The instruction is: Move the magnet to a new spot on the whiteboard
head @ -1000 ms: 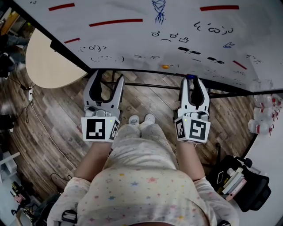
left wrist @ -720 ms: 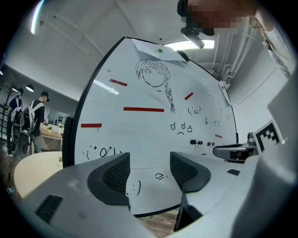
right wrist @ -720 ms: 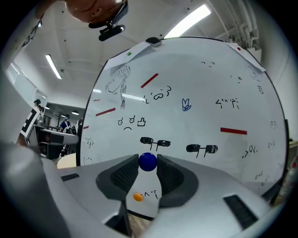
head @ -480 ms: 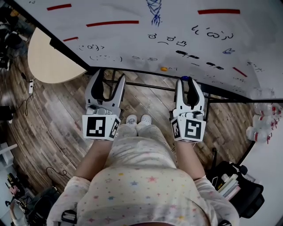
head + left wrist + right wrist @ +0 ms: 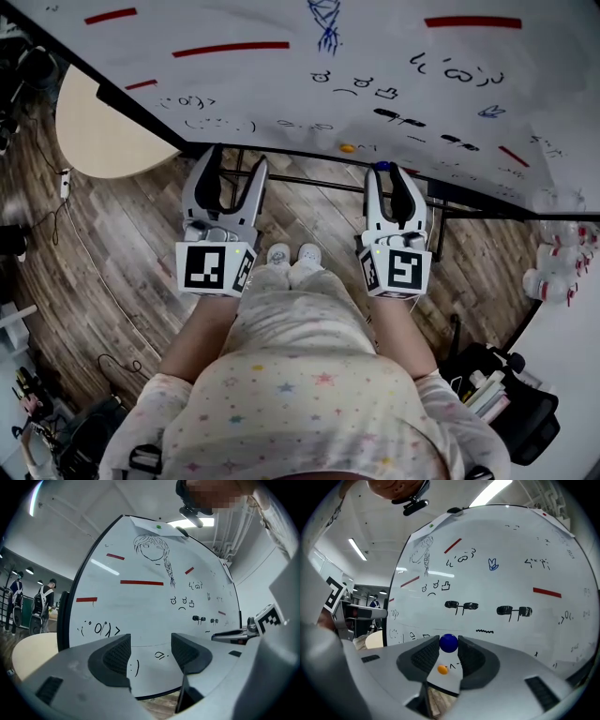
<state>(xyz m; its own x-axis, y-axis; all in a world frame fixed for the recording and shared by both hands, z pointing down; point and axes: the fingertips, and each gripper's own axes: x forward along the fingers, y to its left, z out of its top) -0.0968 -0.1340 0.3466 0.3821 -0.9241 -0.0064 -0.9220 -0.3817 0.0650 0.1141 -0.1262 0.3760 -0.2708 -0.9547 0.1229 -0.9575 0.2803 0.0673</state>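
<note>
A round blue magnet (image 5: pixel 449 642) is pinched at the tips of my right gripper (image 5: pixel 449 644), held just off the whiteboard (image 5: pixel 501 564). From the head view the same blue magnet (image 5: pixel 381 166) shows at the tip of the right gripper (image 5: pixel 391 174), near the whiteboard's (image 5: pixel 281 84) lower edge. A small orange magnet (image 5: pixel 442 669) sticks to the board low down, below the blue one; the orange magnet (image 5: pixel 348 147) lies left of the right gripper. My left gripper (image 5: pixel 225 169) stands open and empty, and its jaws (image 5: pixel 150 651) face the board's lower part.
The whiteboard carries red strips (image 5: pixel 232 48), blue and black doodles (image 5: pixel 461 605). A round beige table (image 5: pixel 103 131) stands at the left on the wood floor (image 5: pixel 122 244). The board's black frame bars (image 5: pixel 309 181) run beneath the grippers. People stand far left (image 5: pixel 44 604).
My right gripper has drifted left along the board's lower edge with the blue magnet, closer to the orange magnet. The left gripper has hardly moved.
</note>
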